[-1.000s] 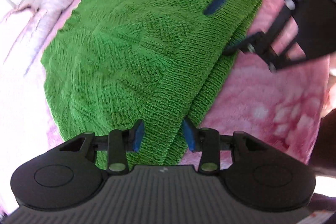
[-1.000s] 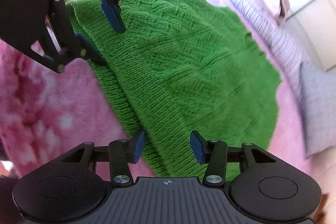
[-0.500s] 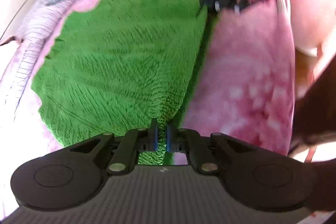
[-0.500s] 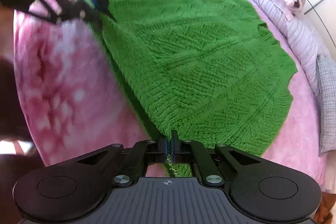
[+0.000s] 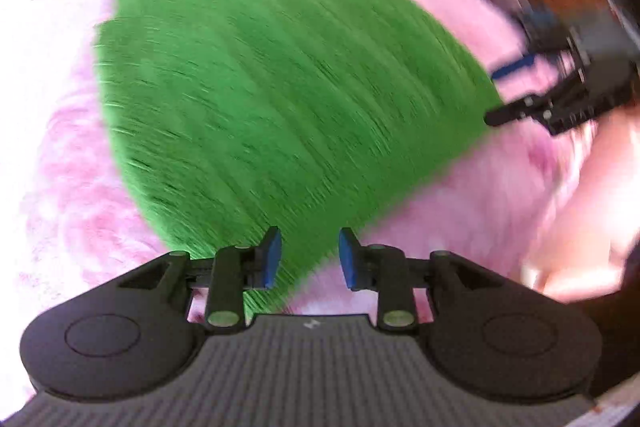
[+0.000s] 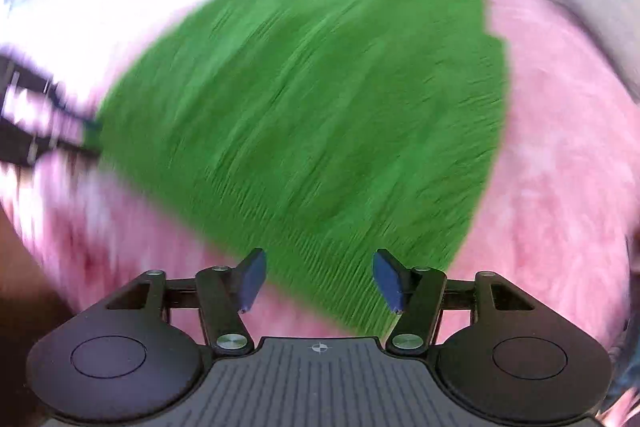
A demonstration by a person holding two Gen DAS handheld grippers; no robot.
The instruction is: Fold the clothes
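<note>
At the bottom of the left wrist view, the left gripper has just been opening its jaws, nothing pinched between them. The right gripper likewise has just spread wide and empty. Beyond, the green knit garment lies flat mid-frame on the pink blanket, blurred.

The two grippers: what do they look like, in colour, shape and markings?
Left gripper and right gripper: black plastic, two round lobes beside a ribbed grey centre with a small white mark, silver pivot screws, thin black linkages, blue pads on the fingers.
</note>
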